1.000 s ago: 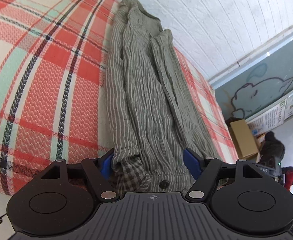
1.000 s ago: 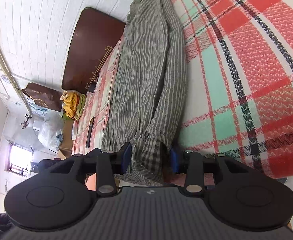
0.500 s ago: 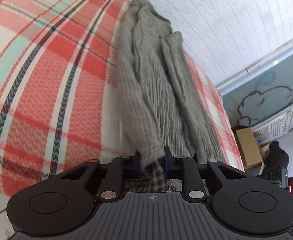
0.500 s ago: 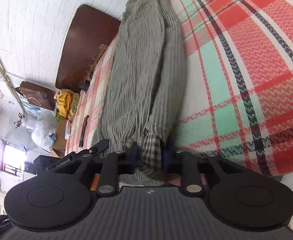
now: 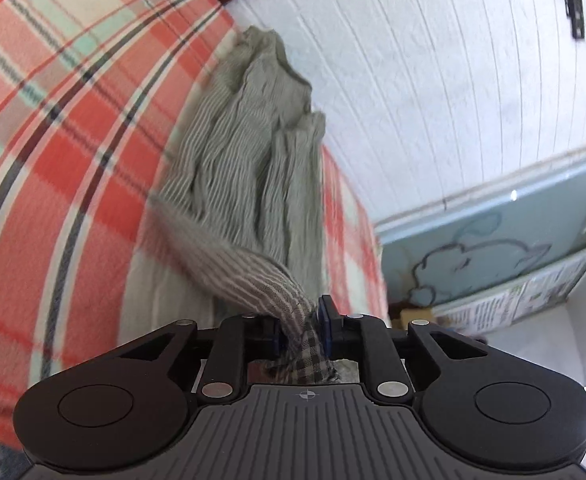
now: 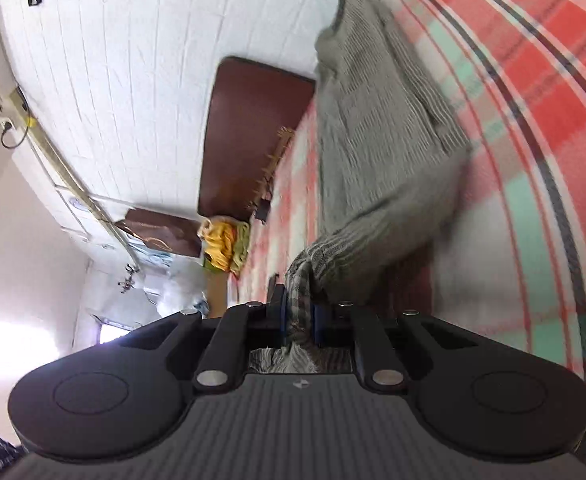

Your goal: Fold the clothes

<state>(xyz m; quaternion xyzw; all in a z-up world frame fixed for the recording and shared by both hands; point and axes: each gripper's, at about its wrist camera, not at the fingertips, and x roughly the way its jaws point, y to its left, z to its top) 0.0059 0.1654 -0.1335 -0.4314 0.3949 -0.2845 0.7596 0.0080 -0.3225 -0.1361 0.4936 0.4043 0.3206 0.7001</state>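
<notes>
The left gripper [image 5: 301,325] has the near end of the grey striped shirt [image 5: 249,184] bunched between its blue pads [image 5: 325,322]. The log of its jaws says they are opening a little, but the cloth is between them and the pads touch it. A checked bit of the shirt pokes out behind the pads. From there the shirt rises off the red, white and green checked blanket [image 5: 53,152] and then lies long and narrow on it, running away toward the white brick wall [image 5: 433,80]. To the right of the bed is a pale blue board with a cartoon drawing [image 5: 485,252]. The right gripper [image 6: 297,316] is squeezed narrow on the other near corner of the same shirt [image 6: 373,140], lifted off the blanket [image 6: 533,160] too. On its left are a brown headboard [image 6: 245,128] and some yellow cloth [image 6: 223,248].
</notes>
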